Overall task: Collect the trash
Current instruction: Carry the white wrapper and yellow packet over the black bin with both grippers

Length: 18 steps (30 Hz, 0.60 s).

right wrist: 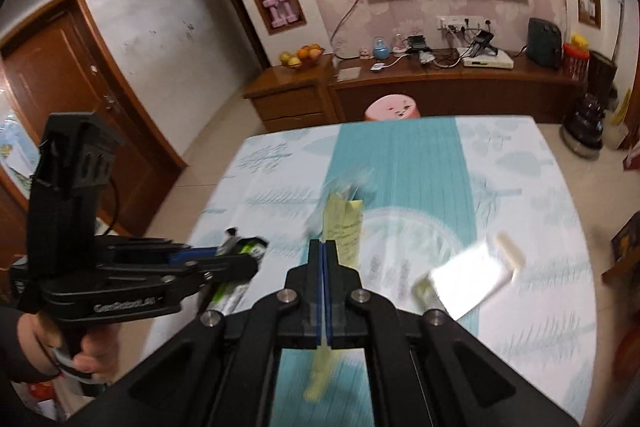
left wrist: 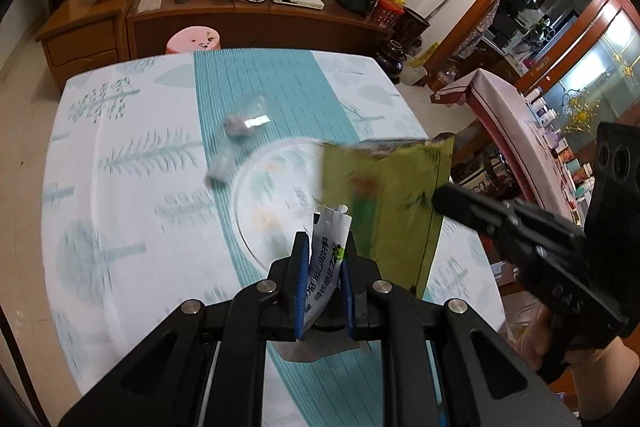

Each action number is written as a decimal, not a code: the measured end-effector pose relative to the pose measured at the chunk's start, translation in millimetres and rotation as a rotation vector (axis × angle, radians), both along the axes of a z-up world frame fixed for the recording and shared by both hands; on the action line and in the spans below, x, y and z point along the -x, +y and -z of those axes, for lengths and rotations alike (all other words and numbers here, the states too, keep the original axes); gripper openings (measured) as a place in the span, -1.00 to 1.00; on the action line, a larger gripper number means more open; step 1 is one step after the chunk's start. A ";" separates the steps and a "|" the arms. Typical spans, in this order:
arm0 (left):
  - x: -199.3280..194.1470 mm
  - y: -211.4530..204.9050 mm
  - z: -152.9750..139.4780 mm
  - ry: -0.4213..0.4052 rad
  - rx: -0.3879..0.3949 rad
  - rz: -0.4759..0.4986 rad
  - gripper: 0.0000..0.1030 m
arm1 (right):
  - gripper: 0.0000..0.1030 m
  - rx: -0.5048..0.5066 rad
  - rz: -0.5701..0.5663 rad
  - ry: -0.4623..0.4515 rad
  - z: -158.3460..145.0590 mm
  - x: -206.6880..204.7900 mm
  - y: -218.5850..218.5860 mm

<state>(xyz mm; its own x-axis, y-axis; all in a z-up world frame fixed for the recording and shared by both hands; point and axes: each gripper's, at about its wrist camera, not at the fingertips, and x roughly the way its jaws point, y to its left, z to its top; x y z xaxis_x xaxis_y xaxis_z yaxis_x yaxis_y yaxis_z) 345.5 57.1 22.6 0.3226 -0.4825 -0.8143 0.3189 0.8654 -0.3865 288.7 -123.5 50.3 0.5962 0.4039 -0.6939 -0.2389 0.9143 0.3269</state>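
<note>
Tablecloth (left wrist: 132, 155) white, teal stripe, tree print; wrapper (left wrist: 384, 195) green.

A white sachet with printed lettering and a lime-green mark (left wrist: 326, 267) stands upright, pinched between blue pads. A flat yellow-green foil wrapper (left wrist: 384, 199) hangs edge-on above the table, also clamped. A crumpled clear plastic wrapper (left wrist: 244, 119) lies on the teal cloth stripe, blurred
</note>
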 end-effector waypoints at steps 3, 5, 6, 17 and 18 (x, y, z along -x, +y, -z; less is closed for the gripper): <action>49.7 -9.4 -9.1 -0.002 -0.006 -0.027 -0.76 | -1.00 -0.032 -0.033 0.004 -3.1 42.8 -5.7; 84.0 -16.4 -13.5 -0.006 -0.016 -0.046 -0.76 | -1.00 -0.048 -0.061 0.000 -6.2 74.1 -11.2; 106.1 -21.0 -15.2 -0.008 -0.020 -0.061 -0.76 | -1.00 -0.053 -0.073 -0.002 -7.7 85.6 -13.9; 283.3 -56.4 -8.8 0.072 -0.022 -0.192 -0.76 | -1.00 -0.087 -0.203 -0.002 -22.2 247.8 -55.4; 294.9 -60.0 -7.8 0.083 -0.025 -0.195 -0.76 | -1.00 -0.092 -0.210 0.004 -22.3 258.6 -58.4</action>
